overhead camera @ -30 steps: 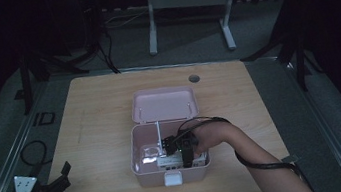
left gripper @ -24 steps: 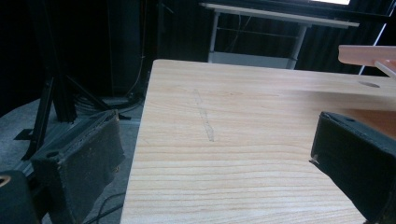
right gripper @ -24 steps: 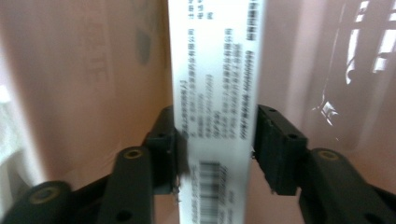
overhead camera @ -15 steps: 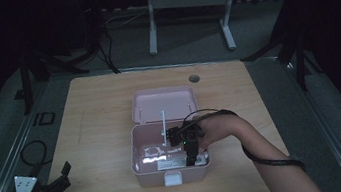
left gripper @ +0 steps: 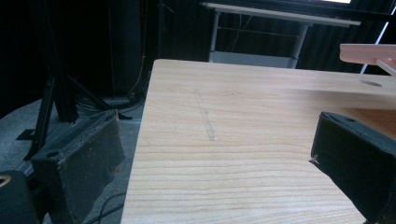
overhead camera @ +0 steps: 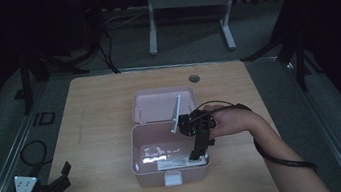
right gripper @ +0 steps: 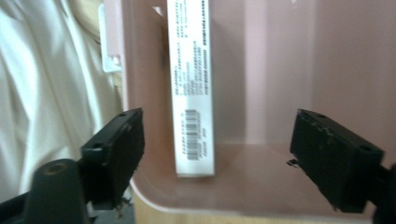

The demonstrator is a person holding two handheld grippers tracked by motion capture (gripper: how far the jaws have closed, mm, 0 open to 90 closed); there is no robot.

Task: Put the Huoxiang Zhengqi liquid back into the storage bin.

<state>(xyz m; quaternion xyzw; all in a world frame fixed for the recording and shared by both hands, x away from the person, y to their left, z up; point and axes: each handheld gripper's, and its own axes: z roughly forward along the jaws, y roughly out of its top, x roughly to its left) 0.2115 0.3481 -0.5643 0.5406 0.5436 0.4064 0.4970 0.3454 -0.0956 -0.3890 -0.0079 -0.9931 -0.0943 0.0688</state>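
Work in hand: a long white carton [right gripper: 194, 88] is being packed into a pink box [overhead camera: 138, 153] on the table [overhead camera: 96, 121]; judged placed, with the release under way.

Carton position: the carton is seen lying flat on the box floor, along the wall nearest the person, barcode end towards the right gripper's camera. A second pale item [overhead camera: 152, 153] is seen on the floor to its left; what it is cannot be told.

Box state: the lid [overhead camera: 157, 103] is laid back flat behind the base; the latch [overhead camera: 172, 178] faces the person.

Risk 1: the carton end could be clipped by a jaw as the gripper is withdrawn, since the jaws straddle it closely; it would then be dragged or tipped against the wall.

Risk 2: the near wall could be caught by the lower jaw on the way out, and the light box shifted on the table.

Risk 3: the lid could be fouled when closed if the carton is left riding up the wall.

Right gripper [right gripper: 217, 154]: its jaws have just been opening and are now spread wide. Nothing is gripped; the carton lies between them, untouched by the pads.

Left gripper [overhead camera: 50, 186]: parked low at the table's near left corner, jaws apart, nothing held.
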